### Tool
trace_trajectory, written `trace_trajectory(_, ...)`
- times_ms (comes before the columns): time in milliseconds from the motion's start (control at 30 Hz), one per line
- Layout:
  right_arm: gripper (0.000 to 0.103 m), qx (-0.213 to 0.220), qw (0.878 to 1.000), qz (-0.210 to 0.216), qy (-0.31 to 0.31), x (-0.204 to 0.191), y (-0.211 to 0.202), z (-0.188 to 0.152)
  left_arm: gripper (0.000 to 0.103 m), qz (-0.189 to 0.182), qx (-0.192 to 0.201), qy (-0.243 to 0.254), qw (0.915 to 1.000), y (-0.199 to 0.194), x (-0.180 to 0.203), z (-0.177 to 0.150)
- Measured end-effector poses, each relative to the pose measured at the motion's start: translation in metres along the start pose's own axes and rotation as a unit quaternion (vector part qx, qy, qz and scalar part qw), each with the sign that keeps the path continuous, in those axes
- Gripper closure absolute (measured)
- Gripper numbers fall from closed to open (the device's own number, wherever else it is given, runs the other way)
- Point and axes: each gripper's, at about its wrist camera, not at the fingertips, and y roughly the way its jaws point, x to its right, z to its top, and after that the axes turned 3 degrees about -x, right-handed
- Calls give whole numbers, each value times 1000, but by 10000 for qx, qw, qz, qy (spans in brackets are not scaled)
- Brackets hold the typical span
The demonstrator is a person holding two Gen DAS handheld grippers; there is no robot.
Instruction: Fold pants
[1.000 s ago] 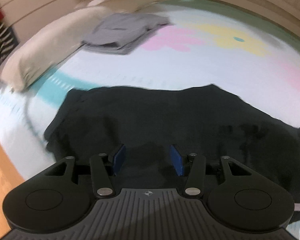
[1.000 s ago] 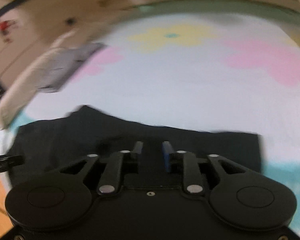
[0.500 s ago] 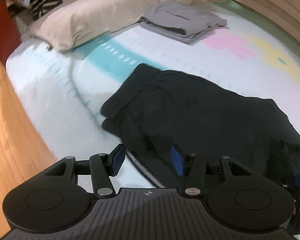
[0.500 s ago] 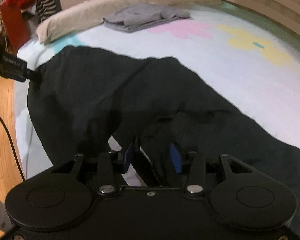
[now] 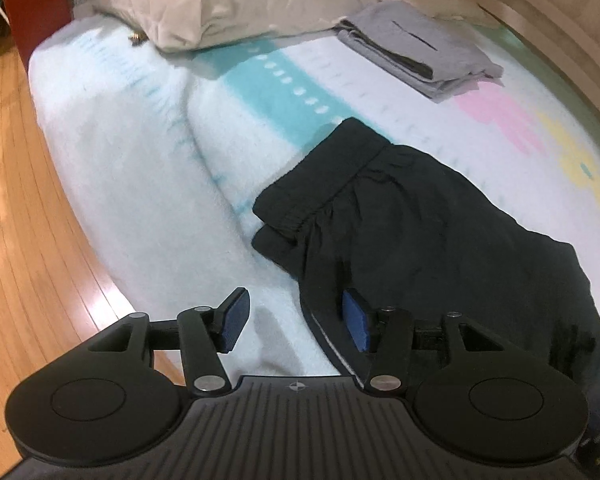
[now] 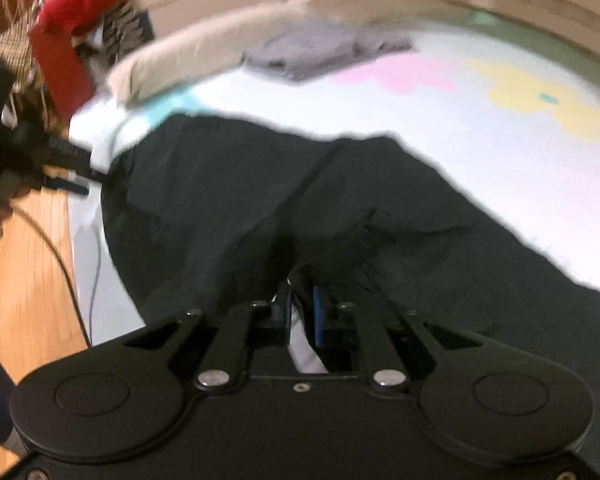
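Note:
Black pants [image 5: 440,240] lie spread on the bed's pale sheet [image 5: 148,184], with the elastic waistband [image 5: 320,192] towards the pillow. My left gripper [image 5: 296,320] hovers at the pants' near edge beside the waistband. Its jaws are opening: the right pad is over black cloth, the left pad over bare sheet. The right wrist view shows the pants [image 6: 300,200] running across the bed and the left gripper [image 6: 88,178] at their far left end. My right gripper [image 6: 302,314] sits low at the near edge where the cloth dips. Its jaws are closing to a narrow gap with cloth at the tips and white sheet showing between the pads.
A beige pillow [image 5: 240,0] and a folded grey garment [image 5: 416,48] lie at the head of the bed. Wooden floor [image 5: 20,200] runs along the bed's left edge. A red object [image 6: 64,52] stands beyond the pillow. A cable [image 6: 60,264] hangs over the floor.
Both views have swung left along the pants toward the waistband and the bed's edge. The right gripper's jaws have narrowed sharply; the left jaws stand slightly wider.

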Motion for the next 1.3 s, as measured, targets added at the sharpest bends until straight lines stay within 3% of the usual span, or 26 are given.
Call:
trace_trajectory(67,73,-18,10000,-2,89,1,3,-2,49,-95,-101,-15,9999,9,0,0)
trace_trajectory(133,57,33,9998,106,172,4,-1,-1,41,-170,-146,-113,9997,15,-1,0)
trace_trajectory(167,54,78,9996,147,234,6,-4,0,38,-231,-142,-149,9995,17,-1,0)
trace_trajectory(333,53,163,9985,267,459,15,-12,0,20,-328,-1,-279,9991,26,3,3)
trace_trajectory(467,53,201,9979,298,542,19,-18,-1,20,-184,303,-144,9993,29,14,3)
trace_trajectory(500,53,207,9977,295,567,21,-20,-1,23,-142,355,-79,9992,30,18,3)
trace_trajectory(567,53,187,9976,229,621,25,-21,-3,48,77,482,98,9988,27,24,2)
trace_trajectory(600,53,164,9974,197,672,28,-21,-4,70,122,561,164,9982,24,27,1)
trace_trajectory(633,53,125,9968,179,764,32,-21,-6,92,-78,556,155,9983,22,26,2)
trace_trajectory(700,53,88,9952,159,960,40,-21,-8,95,-410,546,-37,9977,17,25,3)
trace_trajectory(833,53,69,9899,52,1414,60,-29,-11,96,-232,1110,310,9931,-21,50,-2)
trace_trajectory(900,53,124,9847,38,1740,73,-38,-15,96,-281,1496,724,9857,-50,74,-9)
trace_trajectory(967,53,177,9795,-4,2007,85,-47,-20,96,-339,1934,1314,9717,-81,104,-23)
trace_trajectory(1100,53,348,9713,-254,2339,112,-73,-34,96,-910,2482,2497,9315,-125,166,-66)
trace_trajectory(1200,53,454,9634,-439,2605,131,-91,-49,92,-1593,2201,3451,8984,-131,217,-107)
trace_trajectory(1300,53,466,9525,-564,2957,152,-103,-67,84,-2160,1479,3882,8836,-110,255,-144)
